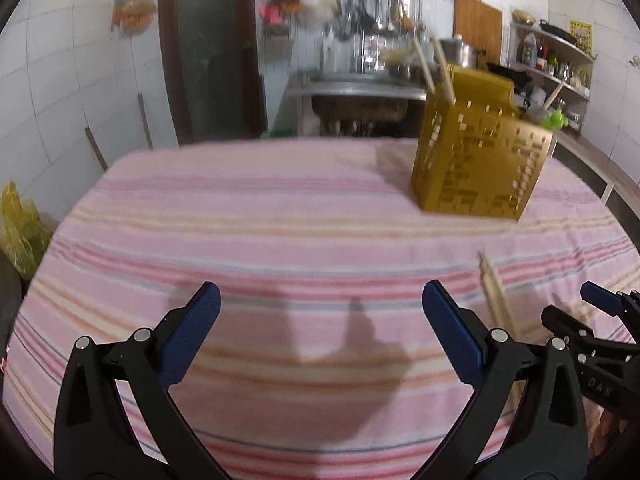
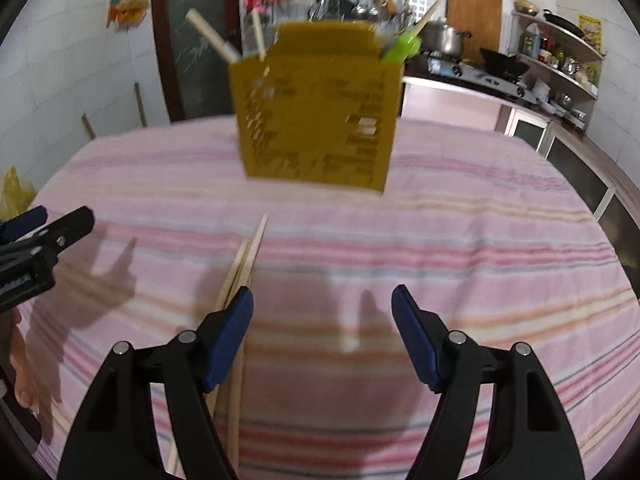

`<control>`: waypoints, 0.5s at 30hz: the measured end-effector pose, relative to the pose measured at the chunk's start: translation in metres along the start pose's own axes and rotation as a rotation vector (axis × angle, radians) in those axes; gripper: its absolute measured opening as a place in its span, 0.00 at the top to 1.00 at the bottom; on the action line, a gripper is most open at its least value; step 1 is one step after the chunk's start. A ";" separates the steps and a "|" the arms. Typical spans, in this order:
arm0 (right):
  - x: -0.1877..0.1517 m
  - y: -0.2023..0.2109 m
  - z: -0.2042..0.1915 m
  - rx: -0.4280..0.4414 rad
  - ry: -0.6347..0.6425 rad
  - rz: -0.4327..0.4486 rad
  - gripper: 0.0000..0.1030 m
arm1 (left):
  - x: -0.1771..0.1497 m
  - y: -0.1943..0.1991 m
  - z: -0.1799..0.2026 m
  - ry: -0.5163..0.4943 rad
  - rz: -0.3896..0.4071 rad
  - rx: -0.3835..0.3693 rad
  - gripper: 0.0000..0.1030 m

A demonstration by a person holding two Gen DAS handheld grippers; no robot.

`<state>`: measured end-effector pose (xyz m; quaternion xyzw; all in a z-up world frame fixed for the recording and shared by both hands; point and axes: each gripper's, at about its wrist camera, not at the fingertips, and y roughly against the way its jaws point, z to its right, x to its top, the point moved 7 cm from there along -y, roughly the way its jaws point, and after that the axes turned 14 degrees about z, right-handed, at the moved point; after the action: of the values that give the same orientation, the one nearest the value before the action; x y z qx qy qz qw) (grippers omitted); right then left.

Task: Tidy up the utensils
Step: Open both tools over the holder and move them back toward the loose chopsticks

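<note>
A: Right, nearest first: what are the fingers doing?

B: The left gripper (image 1: 320,336) has its blue-padded fingers (image 1: 192,336) spread wide over the striped pink cloth (image 1: 280,220) on the surface, with nothing between them. The right gripper (image 2: 322,336) is spread the same way, also holding nothing.

A: And the utensils?

B: A few loose wooden chopsticks (image 2: 244,264) lie on the cloth just beside the right gripper's left finger (image 2: 228,340), running under it toward the camera. In the left wrist view the same chopsticks (image 1: 496,292) sit between the two grippers, with the right gripper (image 1: 600,320) showing at the right edge.

A: Farther out?

B: A yellow perforated utensil holder (image 2: 316,120) stands upright on the cloth, well beyond the loose chopsticks. More chopsticks (image 2: 216,40) stick out of its left side, tilted, and a green-handled utensil (image 2: 402,48) leans out of its right side. What kind of utensil is too blurred to tell.

A: Behind the surface?

B: A sink (image 1: 356,92) under hanging kitchen tools, a steel pot (image 2: 444,36) on a stove and wall shelves (image 2: 560,44) with bottles.
</note>
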<state>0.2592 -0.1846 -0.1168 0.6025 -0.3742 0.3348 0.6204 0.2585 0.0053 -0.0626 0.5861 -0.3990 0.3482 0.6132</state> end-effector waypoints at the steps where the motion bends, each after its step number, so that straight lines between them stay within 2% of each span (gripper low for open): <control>1: -0.007 0.000 -0.003 0.003 0.007 -0.016 0.31 | -0.006 -0.002 -0.001 0.003 -0.015 -0.002 0.05; 11: -0.017 -0.006 -0.017 0.024 0.032 -0.083 0.33 | -0.023 -0.012 0.001 0.005 -0.067 -0.001 0.05; 14: -0.018 -0.011 -0.022 0.023 0.043 -0.085 0.38 | -0.022 -0.016 0.001 0.020 -0.074 0.005 0.05; 15: -0.016 -0.013 -0.023 0.031 0.035 -0.086 0.45 | -0.022 -0.017 0.000 0.025 -0.078 0.007 0.05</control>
<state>0.2640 -0.1622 -0.1372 0.6216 -0.3318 0.3240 0.6312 0.2642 0.0049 -0.0897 0.5987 -0.3671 0.3328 0.6293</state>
